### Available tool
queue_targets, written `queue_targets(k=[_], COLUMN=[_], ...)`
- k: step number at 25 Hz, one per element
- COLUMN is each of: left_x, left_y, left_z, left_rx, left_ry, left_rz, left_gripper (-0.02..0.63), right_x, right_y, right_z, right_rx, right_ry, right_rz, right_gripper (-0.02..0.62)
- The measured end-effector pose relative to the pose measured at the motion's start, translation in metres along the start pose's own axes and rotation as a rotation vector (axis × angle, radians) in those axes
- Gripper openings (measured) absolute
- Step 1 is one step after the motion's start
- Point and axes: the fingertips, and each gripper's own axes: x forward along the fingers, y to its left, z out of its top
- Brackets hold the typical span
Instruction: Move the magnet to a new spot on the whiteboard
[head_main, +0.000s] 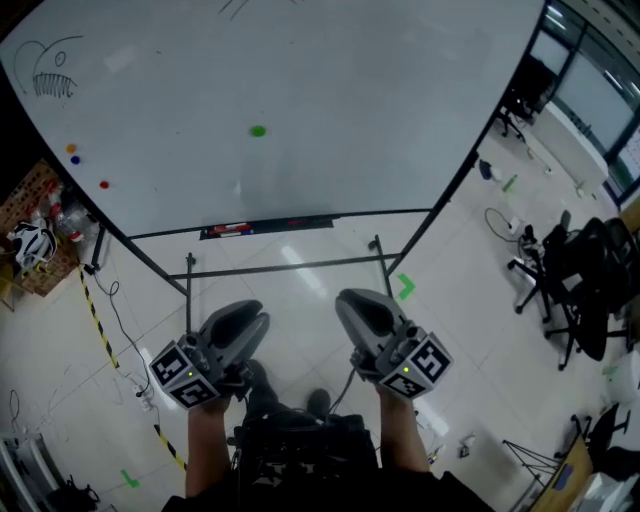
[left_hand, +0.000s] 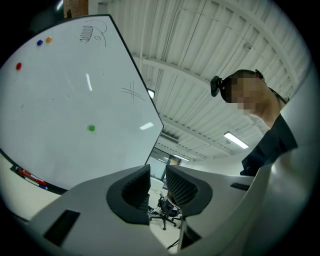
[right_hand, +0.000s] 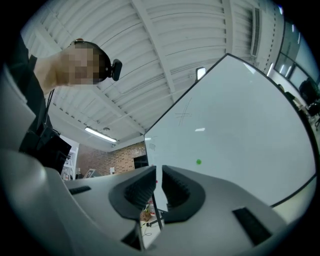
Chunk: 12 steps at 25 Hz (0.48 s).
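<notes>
On the whiteboard (head_main: 400, 100), head view: round green magnet (head_main: 258, 131) mid-board, ahead of and above both tongs, well apart. No long axis. Left gripper (head_main: 248, 318) looks slightly nearer than right gripper (head_main: 355, 303), I think. Left gripper view: jaws slightly apart, empty, magnet up-left. Right gripper view: narrow gap, empty, magnet just right. I see only doodles, no legible writing.

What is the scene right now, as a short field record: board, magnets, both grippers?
whiteboard: upright on its stand, ahead of both grippers
green magnet: on the board near its middle, alone
other magnets: red magnet, orange magnet, blue magnet, near the board's left edge
left gripper: jaws apart, empty, short of the board
right gripper: jaws narrowly apart, empty, short of the board
task: no magnet gripped yet
</notes>
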Motion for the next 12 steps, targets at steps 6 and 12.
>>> queue_targets(k=[6, 12], left_x=[-0.023, -0.032], left_y=[-0.017, -0.026], left_z=[-0.017, -0.005], left_rx=[0.003, 0.035], left_ry=[-0.017, -0.028], left_rz=[0.095, 0.098], left_gripper=[0.097, 0.097], right_x=[-0.021, -0.017], right_y=[0.008, 0.016], right_z=[-0.008, -0.001], right_rx=[0.050, 0.053], right_ry=[0.005, -0.025], right_rz=[0.068, 0.088], right_gripper=[0.048, 0.041])
